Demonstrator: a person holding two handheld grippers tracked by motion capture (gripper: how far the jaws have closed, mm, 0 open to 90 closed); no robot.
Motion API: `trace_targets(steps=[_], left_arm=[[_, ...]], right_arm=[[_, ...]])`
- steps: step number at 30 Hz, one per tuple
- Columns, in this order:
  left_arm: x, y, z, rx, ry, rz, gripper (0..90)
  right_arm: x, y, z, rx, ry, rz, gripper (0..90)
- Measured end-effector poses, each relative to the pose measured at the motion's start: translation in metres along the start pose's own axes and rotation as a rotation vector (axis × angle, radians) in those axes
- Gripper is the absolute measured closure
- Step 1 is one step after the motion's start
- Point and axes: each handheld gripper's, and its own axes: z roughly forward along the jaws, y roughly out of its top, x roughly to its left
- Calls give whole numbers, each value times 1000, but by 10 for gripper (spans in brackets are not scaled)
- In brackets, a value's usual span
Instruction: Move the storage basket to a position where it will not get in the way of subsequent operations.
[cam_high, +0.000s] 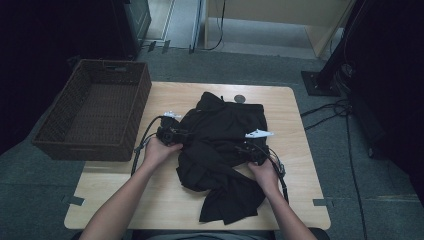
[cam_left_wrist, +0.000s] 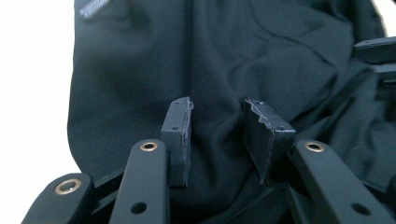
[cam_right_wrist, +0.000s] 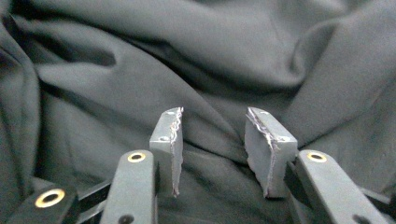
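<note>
Jaws of both the left gripper (cam_left_wrist: 217, 135) and right gripper (cam_right_wrist: 219, 149) stand apart over loose folds, gripping nothing. Crumpled mid-bench, the black garment (cam_high: 222, 150) looks barely started: no neat fold yet, and the wicker basket (cam_high: 95, 107) off the bench's left edge holds nothing.

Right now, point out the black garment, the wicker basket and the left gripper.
black garment (cam_high: 227, 130): high view, on its crumpled middle.
wicker basket (cam_high: 52, 125): high view, on its left wall.
left gripper (cam_left_wrist: 215, 135): left gripper view, midway between its fingertips, jaws apart over cloth.
</note>
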Motion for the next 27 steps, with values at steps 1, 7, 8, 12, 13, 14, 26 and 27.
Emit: trace_targets(steps=[1,7,8,12,13,14,26,27], left_arm=[[1,-3,2,-2,12,0,621],[6,-7,5,3,75,28,683],[8,-7,5,4,84,27,695],[11,-6,4,-6,124,20,725],[13,-6,4,-10,126,15,744],[16,-6,3,-13,121,11,767],[6,8,-20,-64,56,-52,527],[2,9,-25,-67,47,-43,510]], right_arm=[[0,-1,1,1,1,0,573],[-4,-3,4,-27,-40,-51,659],[-6,-3,4,-32,-40,-40,692],[-16,-1,5,-48,-52,-21,829],[-19,-1,6,-48,-54,-18,852],[-21,1,6,-39,-49,-13,865],[-27,17,2,-69,-50,43,673],[-26,16,-2,-80,-38,40,649]])
